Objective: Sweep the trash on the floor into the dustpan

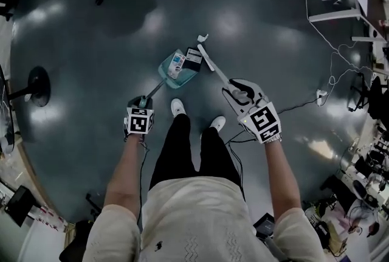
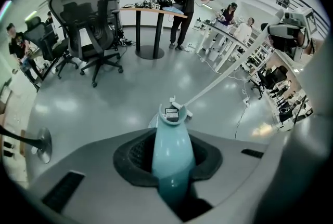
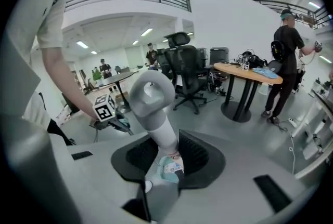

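The person's left arm hangs almost straight down, forearm bare, with the left claw (image 1: 141, 103) low in front of the left leg and its marker cube facing up. In the left gripper view this claw is closed around the dustpan's teal handle (image 2: 171, 158), which runs forward out of the dark pads. The handle slants away to the dustpan (image 1: 178, 69), which sits on the grey floor (image 1: 91, 42) just ahead of the person's white shoes (image 1: 177, 107). Two pieces of trash lie in the pan side by side: a pale blue-and-white packet (image 1: 177, 62) and a darker packet (image 1: 193, 58). Just right of them the far end of the broom (image 1: 206, 57) meets the pan's right edge, and its pale shaft slants back and rightward. The right claw (image 1: 240, 95) grips the shaft's upper end; in the right gripper view the jaws are clamped on the grey handle (image 3: 156, 119), whose rounded tip sticks up past them. The right arm reaches down and slightly outward, elbow a little bent, and is held higher and farther from the body than the left.
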{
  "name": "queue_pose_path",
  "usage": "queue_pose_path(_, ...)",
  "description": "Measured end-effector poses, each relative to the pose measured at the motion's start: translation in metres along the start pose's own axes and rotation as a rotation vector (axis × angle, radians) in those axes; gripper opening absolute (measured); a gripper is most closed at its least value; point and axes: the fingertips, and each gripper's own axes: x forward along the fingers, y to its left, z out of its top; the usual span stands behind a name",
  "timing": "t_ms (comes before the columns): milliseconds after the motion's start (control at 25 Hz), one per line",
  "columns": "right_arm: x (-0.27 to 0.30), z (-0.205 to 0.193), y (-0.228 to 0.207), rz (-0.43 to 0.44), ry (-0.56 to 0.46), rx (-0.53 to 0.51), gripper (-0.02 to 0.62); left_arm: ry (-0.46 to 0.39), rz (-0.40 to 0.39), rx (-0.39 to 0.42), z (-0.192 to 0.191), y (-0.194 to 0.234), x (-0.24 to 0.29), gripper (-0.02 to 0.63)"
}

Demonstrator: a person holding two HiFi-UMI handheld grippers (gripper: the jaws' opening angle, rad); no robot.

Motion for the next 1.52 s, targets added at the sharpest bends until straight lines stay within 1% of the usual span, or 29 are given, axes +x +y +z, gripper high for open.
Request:
queue_pose_path(80,0.005,0.007,0.024,0.047,-0.002,-0.005,0.121,0.001,-0.008,-0.009,0.001,-0.002,0.004,0.092)
queue_pose_path(160,0.008,0.020,0.041,0.079,-0.034,0.022,0.123,0.004,-0.015,-0.010,0.003,-0.002,0.006,0.092)
queue_pose_path(240,0.007,0.030,0.046,0.084,-0.071,0.074,0.123,0.001,-0.018,0.005,0.004,-0.001,0.003,0.092)
queue_pose_path(320,0.005,0.038,0.043,0.062,-0.103,0.135,0.123,-0.001,-0.019,0.011,0.002,0.002,0.000,0.092)
queue_pose_path(440,-0.004,0.045,0.026,-0.005,-0.120,0.208,0.123,-0.004,-0.021,-0.010,-0.007,0.009,-0.005,0.092)
queue_pose_path(560,-0.022,0.050,0.002,-0.045,-0.117,0.233,0.121,-0.017,-0.014,-0.039,-0.015,0.015,-0.014,0.092)
queue_pose_path(640,-0.045,0.051,-0.022,-0.068,-0.132,0.248,0.120,-0.026,-0.004,-0.076,-0.019,0.013,-0.022,0.092)
queue_pose_path(720,-0.073,0.055,-0.049,-0.110,-0.159,0.285,0.118,-0.034,0.002,-0.109,-0.021,0.012,-0.030,0.092)
queue_pose_path(800,-0.095,0.062,-0.074,-0.155,-0.188,0.312,0.118,-0.042,0.009,-0.124,-0.024,0.014,-0.035,0.092)
queue_pose_path(880,-0.112,0.071,-0.100,-0.190,-0.215,0.316,0.117,-0.046,0.024,-0.124,-0.023,0.015,-0.038,0.092)
queue_pose_path(960,-0.124,0.078,-0.128,-0.218,-0.231,0.305,0.117,-0.047,0.042,-0.127,-0.017,0.012,-0.036,0.092)
queue_pose_path(1080,-0.133,0.085,-0.172,-0.253,-0.226,0.270,0.117,-0.037,0.061,-0.123,-0.002,0.003,-0.029,0.092)
queue_pose_path(1240,-0.120,0.092,-0.228,-0.276,-0.171,0.193,0.117,-0.017,0.059,-0.096,0.031,-0.004,-0.012,0.092)
queue_pose_path(1320,-0.099,0.093,-0.260,-0.255,-0.126,0.122,0.117,-0.009,0.055,-0.094,0.056,-0.005,0.005,0.092)
queue_pose_path(1440,-0.063,0.082,-0.314,-0.201,-0.062,-0.003,0.117,-0.008,0.053,-0.119,0.109,-0.011,0.043,0.092)
queue_pose_path(1520,-0.045,0.066,-0.332,-0.162,-0.025,-0.070,0.117,-0.009,0.052,-0.118,0.134,-0.016,0.061,0.092)
